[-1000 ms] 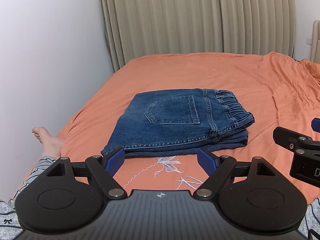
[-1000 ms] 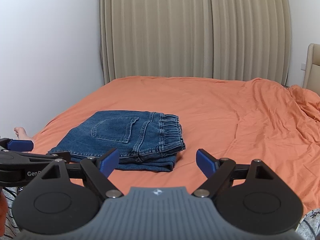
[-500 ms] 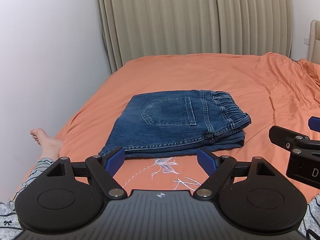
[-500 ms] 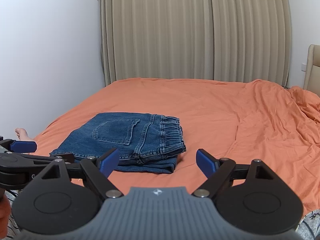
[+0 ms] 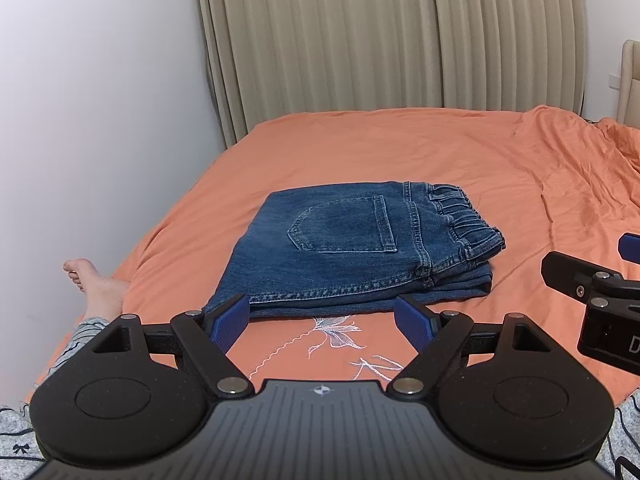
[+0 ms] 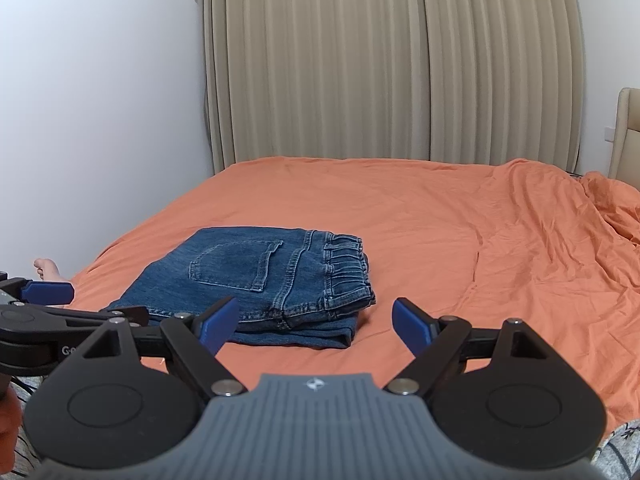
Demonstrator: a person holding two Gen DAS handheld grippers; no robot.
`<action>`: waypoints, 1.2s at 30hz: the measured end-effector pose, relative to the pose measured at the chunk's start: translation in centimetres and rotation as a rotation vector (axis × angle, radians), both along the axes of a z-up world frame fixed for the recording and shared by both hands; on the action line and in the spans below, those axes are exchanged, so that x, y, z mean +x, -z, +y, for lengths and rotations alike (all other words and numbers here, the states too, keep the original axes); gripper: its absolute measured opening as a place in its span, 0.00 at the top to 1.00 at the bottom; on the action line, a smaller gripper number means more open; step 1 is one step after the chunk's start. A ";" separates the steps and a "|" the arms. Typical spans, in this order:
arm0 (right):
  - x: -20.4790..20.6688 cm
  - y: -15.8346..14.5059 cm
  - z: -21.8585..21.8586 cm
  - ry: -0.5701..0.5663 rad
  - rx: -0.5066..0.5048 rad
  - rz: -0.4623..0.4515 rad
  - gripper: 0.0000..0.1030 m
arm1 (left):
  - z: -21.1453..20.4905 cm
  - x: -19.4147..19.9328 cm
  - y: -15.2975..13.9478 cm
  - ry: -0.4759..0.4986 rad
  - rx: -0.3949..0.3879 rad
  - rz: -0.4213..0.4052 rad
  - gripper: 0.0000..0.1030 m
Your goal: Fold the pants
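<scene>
Orange bed (image 5: 400, 152) against beige curtains (image 5: 360, 40), white wall to the left, bare foot (image 5: 86, 278) off the bed's left edge. Jeans (image 5: 352, 256) lying flat on the sheet toward the near-left part of the bed, already folded into a compact stack, back pocket up, elastic waistband at the right end, layered fold edges showing at the near right corner. Long axis running roughly left to right across both views, slightly angled away. Left claw (image 5: 324, 322) spread wide, empty, hovering just short of the stack's near edge; stack straight ahead of it, left pad near the near-left corner, right pad below the near edge toward the right end. Right claw (image 6: 316, 320) also spread wide and empty; jeans (image 6: 264, 280) ahead and to its left, only its left pad overlapping the stack, bare sheet before the right pad. Left claw clearly the nearer and better centred; right claw offset toward the waistband end. Embroidered flower (image 5: 336, 330) on the sheet between the left pads. Judged: folding looks essentially done, nothing gripped. Any further touch likely only a pat or squaring of the near edge, approached forward across the short axis, with the left side better placed.
</scene>
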State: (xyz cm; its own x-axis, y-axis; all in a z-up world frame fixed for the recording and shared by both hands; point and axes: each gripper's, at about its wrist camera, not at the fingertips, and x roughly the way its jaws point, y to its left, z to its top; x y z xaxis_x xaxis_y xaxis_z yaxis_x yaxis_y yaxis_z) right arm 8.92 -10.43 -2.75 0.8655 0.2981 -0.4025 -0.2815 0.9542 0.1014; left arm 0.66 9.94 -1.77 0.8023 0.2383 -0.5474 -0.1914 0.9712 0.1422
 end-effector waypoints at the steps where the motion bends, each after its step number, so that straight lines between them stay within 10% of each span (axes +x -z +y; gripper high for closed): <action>1: 0.0 0.0 0.0 -0.001 -0.001 -0.001 0.22 | 0.0 0.0 0.0 0.000 0.000 0.000 0.07; 36: 0.1 0.0 -1.0 0.005 0.040 0.002 0.22 | -0.8 -0.7 -0.5 0.022 -0.033 0.010 0.07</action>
